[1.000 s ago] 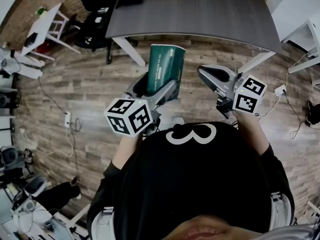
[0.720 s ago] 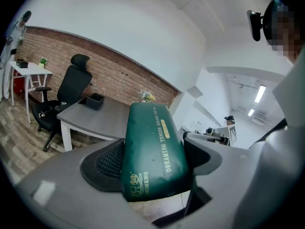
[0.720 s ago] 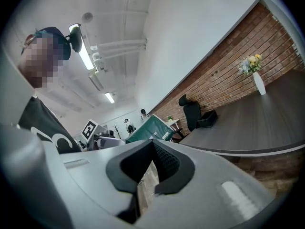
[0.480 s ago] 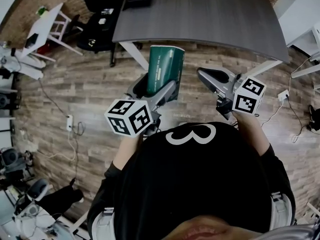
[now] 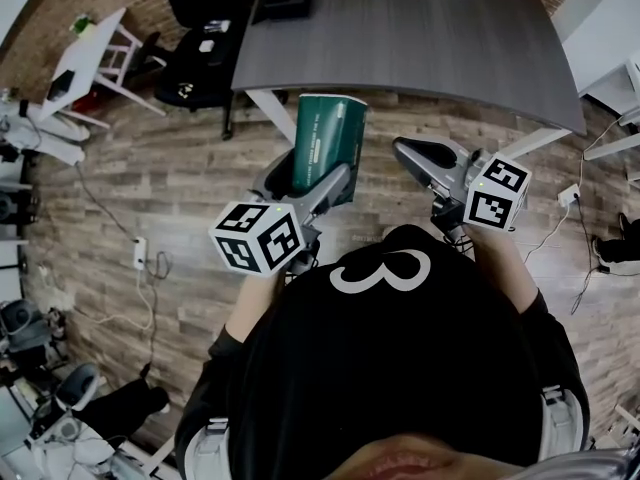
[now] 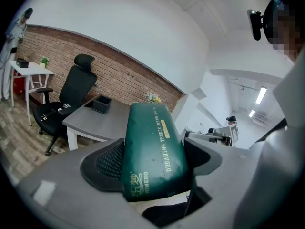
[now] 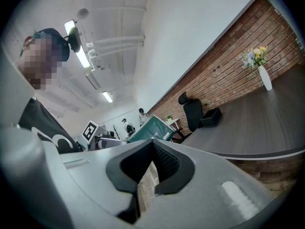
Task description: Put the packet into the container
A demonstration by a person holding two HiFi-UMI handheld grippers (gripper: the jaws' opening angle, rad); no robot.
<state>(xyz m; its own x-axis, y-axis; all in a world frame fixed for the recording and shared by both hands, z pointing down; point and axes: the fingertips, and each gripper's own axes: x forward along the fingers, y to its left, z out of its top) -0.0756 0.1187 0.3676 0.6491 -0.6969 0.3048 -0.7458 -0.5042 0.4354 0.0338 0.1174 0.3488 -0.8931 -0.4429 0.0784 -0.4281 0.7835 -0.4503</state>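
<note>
The wood-plank floor (image 5: 150, 188) fills most of the head view, and the long dark grey surface (image 5: 420, 28) lies across the far side, well apart from the person. The green packet (image 5: 325, 138) is off the surface altogether – it stands on end in the air, gripped low down by the left tongs (image 5: 308, 178), whose padded jaws press its two flat faces. The right tongs (image 5: 405, 150) hang just right of it, pressed together on nothing.

The step looks like carrying the packet over. Most of the packet stands clear above the jaws, so a steady, upright walk with firm pressure should stop it tipping or sliding out.

The only likely container is a small dark open box (image 6: 101, 104) at the surface's far left corner – what it holds cannot be seen.
</note>
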